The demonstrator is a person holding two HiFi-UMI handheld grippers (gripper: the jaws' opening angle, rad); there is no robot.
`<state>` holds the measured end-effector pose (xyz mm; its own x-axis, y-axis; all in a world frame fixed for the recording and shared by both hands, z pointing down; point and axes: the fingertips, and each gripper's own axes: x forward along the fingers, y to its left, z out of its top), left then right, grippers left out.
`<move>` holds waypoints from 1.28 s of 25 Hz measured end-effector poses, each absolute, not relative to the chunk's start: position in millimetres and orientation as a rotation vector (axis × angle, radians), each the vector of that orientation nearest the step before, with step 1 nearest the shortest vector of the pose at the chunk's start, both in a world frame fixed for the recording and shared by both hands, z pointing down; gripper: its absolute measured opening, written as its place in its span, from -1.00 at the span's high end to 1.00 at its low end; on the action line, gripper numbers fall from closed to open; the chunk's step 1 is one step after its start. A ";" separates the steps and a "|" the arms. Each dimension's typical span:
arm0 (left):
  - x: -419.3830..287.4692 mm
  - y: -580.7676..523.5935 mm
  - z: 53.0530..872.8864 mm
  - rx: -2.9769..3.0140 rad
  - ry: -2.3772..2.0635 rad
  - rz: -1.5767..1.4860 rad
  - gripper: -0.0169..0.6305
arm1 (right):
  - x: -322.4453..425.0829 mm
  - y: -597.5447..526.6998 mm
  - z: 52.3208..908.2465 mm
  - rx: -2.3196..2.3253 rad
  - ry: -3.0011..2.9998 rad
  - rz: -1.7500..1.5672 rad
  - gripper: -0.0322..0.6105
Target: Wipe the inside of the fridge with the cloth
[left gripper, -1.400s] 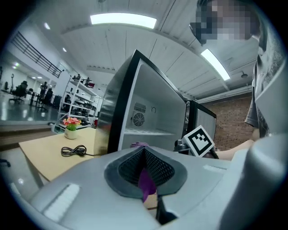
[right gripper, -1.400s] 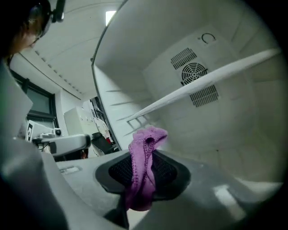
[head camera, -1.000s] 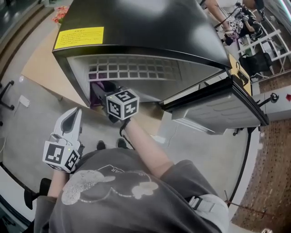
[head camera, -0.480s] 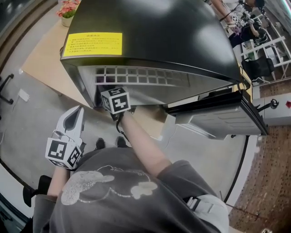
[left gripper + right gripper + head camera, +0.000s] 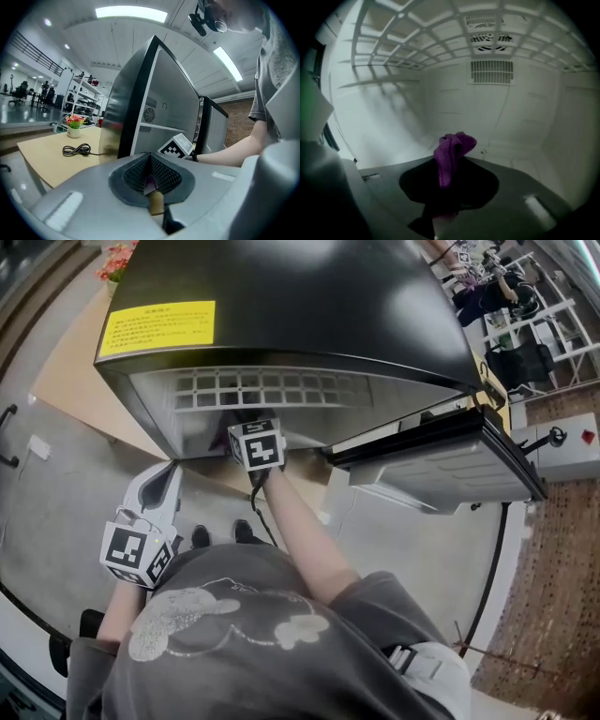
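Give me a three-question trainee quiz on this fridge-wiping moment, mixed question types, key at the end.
1. True or false: the right gripper is shut on the crumpled purple cloth.
2. Relative to the black fridge, the left gripper is: A) inside, resting on a rack; B) outside, jaws together; C) clamped on its door.
3. Fill in: inside the fridge, the cloth sits below a white ___ shelf.
Key: 1 true; 2 B; 3 grid.
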<state>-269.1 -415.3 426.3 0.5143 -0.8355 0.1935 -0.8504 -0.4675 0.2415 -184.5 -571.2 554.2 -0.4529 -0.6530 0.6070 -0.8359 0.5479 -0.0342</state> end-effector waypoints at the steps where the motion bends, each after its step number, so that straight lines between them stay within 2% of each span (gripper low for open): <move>1: -272.5 -413.9 423.8 2.458 -1.404 0.065 0.89 | -177.5 -571.3 554.4 1.219 -2.228 0.445 0.63; 3: -270.0 -414.2 419.4 2.460 -1.391 0.049 0.89 | -155.9 -573.4 553.2 1.266 -2.183 0.431 0.64; 8: -213.8 -430.1 416.7 2.497 -1.349 0.024 0.89 | -52.0 -583.5 557.2 1.456 -2.033 0.487 0.63; 13: -193.4 -427.7 415.5 2.523 -1.311 0.031 0.89 | 2.3 -577.3 563.1 1.588 -1.866 0.513 0.63; 19: -207.8 -418.2 408.2 2.522 -1.309 0.037 0.89 | -15.1 -581.4 498.1 1.775 -1.998 0.378 0.63; 21: -201.9 -420.0 406.4 2.526 -1.312 0.033 0.89 | 0.2 -588.4 484.1 1.868 -2.009 0.378 0.63; 32: -194.9 -418.2 407.7 2.527 -1.311 0.014 0.89 | 37.6 -562.4 483.1 2.012 -1.915 0.451 0.63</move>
<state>-194.9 -418.2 407.7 0.5850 -0.7984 0.1425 -0.8013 -0.5418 0.2537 37.6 -562.4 483.1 0.0484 -0.8957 0.4420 -0.9988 -0.0451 0.0180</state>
